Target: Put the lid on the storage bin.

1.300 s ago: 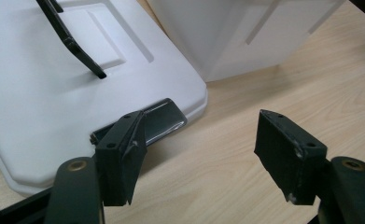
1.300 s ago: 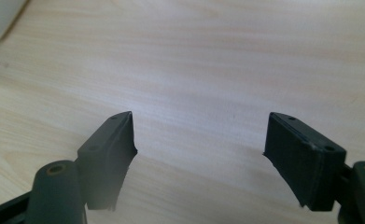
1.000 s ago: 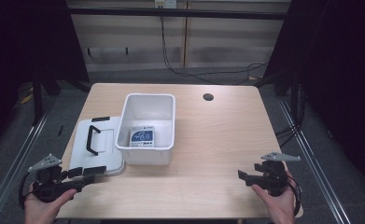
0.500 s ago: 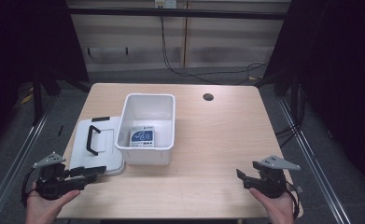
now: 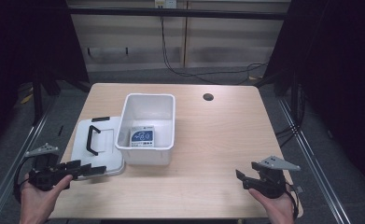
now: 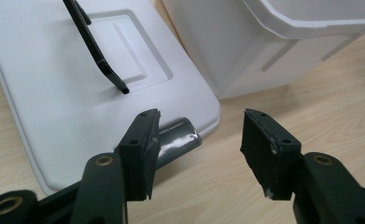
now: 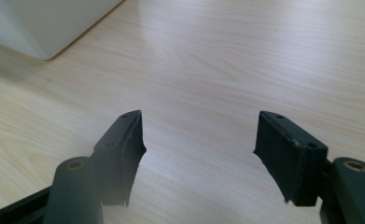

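Since a second ago our right gripper (image 5: 242,177) has sunk slightly; both it and our left gripper (image 5: 94,169) gape, the flat white plastic lid (image 6: 54,88) just ahead; no label is legible.

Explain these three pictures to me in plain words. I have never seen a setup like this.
A person holds a two-jaw gripper in each hand; no robot arm is involved. The high view looks down on a wooden table. The left gripper and right gripper are both open and hold nothing. The other two pictures come from cameras riding on each gripper, looking along its black jaws. On the table stand a white bin with a small device inside, and beside it a white lid with a black handle.
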Demonstrator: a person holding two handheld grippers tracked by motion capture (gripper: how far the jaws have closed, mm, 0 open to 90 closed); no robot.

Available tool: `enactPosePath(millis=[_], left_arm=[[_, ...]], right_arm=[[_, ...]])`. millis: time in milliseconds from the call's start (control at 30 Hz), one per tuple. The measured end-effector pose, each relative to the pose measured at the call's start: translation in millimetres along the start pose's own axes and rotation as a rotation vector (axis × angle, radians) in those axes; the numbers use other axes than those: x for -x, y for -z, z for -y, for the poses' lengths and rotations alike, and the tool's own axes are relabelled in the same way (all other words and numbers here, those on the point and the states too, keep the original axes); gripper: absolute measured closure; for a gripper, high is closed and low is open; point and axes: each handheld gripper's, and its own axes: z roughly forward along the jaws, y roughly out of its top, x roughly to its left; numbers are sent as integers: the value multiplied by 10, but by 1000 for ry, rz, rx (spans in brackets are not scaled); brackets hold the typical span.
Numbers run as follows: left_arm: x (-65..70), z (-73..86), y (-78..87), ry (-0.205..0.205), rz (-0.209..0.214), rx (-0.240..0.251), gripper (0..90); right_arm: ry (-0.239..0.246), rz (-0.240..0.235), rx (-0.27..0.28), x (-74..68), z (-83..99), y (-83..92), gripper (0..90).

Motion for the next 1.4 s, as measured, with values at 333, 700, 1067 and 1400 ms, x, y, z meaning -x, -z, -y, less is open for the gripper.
enactPosePath(millis=[333, 700, 1067, 1400], left_arm=[[-50, -251, -48, -20, -37, -67, 489], [-214, -498, -186, 40, -45, -130, 462], [-339, -703, -275, 96, -42, -149, 473], [-364, -938, -459, 139, -126, -240, 555]], right_arm=[[3, -11, -14, -1, -9, -24, 240], [1, -20, -27, -3, -6, -36, 223], [-6, -29, -41, 16, -6, -54, 220], [-4, -40, -45, 11, -6, -60, 204]])
